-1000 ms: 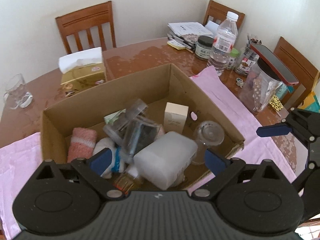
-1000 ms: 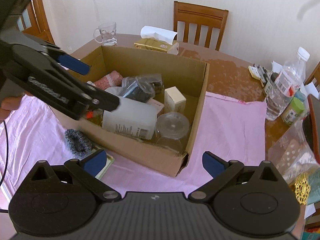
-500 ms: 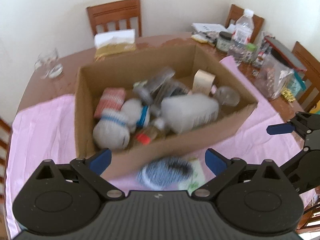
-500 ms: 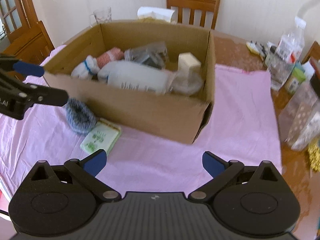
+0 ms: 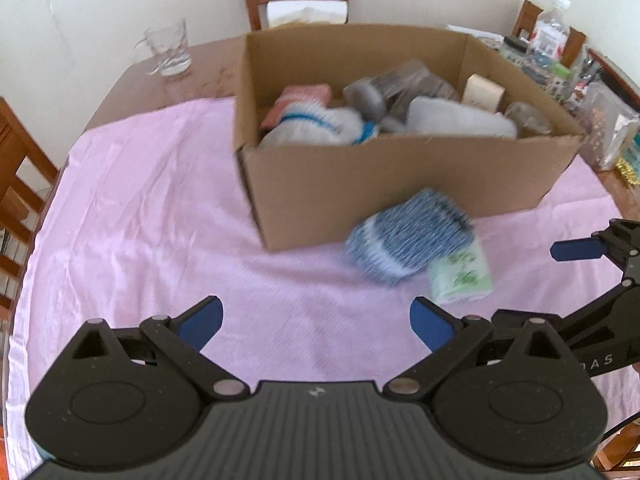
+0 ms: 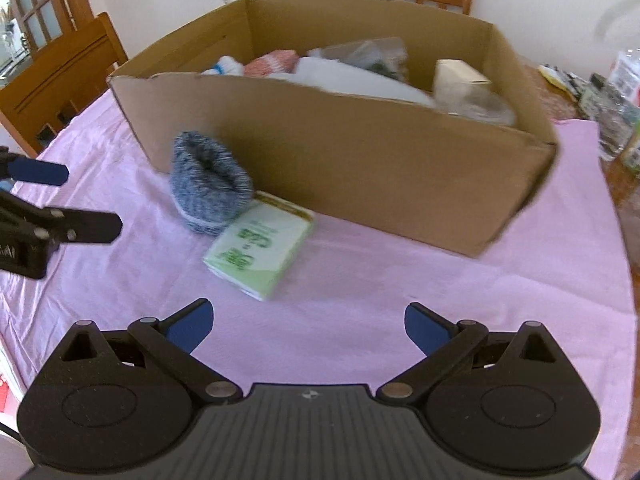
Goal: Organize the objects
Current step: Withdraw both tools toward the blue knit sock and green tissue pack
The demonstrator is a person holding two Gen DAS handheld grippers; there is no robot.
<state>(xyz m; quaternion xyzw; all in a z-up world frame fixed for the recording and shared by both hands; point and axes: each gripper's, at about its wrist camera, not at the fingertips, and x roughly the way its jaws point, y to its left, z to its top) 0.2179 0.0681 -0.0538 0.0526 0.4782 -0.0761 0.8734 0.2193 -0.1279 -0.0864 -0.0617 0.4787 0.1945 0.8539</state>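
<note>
Pink cloth (image 5: 152, 208) covers the table, giving the loose things a soft place to lie while they wait to be sorted. Most of them already sit in the cardboard box (image 5: 400, 184): a rolled towel, a white bottle, a small carton, though blur makes the rest hard to name. Two remain outside, just in front of the box: a blue-grey knitted sock (image 6: 208, 188) and, touching it, a green tissue pack (image 6: 260, 252). Both grippers hover low over the cloth, empty, the left gripper (image 5: 316, 320) and right gripper (image 6: 308, 326) with fingers spread wide, likely so either can close on one of the two leftovers.
</note>
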